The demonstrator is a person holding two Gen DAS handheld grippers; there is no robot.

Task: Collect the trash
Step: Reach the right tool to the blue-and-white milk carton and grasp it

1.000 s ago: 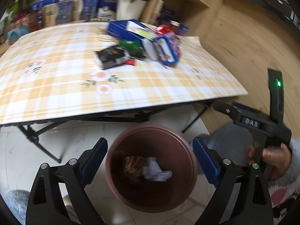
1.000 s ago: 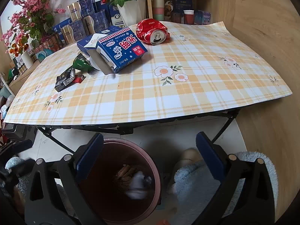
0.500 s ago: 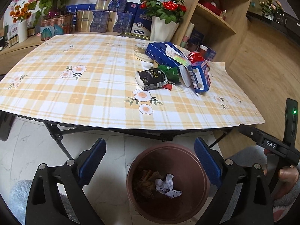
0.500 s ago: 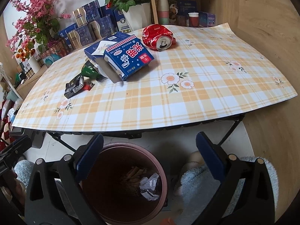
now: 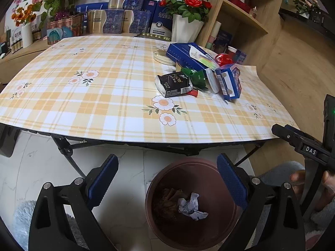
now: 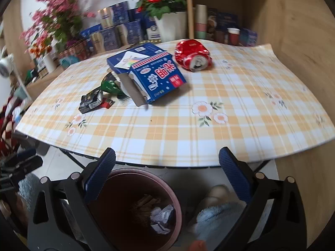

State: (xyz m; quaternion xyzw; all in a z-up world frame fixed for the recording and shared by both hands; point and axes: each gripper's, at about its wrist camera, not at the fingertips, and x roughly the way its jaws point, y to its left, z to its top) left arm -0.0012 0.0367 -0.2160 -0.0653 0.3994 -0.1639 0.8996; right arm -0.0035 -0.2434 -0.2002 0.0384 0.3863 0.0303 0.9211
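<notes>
Seemingly between pickups, the left tongs (image 5: 165, 179) gape wide and empty above the brown bin (image 5: 188, 228) holding crumpled paper (image 5: 191, 206), so approach the black packet (image 5: 173, 83) squarely, while the right tongs (image 6: 166, 172), equally wide, see the crushed can (image 6: 192, 55) with open surface (image 6: 240, 129) near the front edge.

crushed red can (image 6: 193, 55) on table | crumpled paper (image 5: 191, 207) in brown bin (image 5: 188, 168)
</notes>
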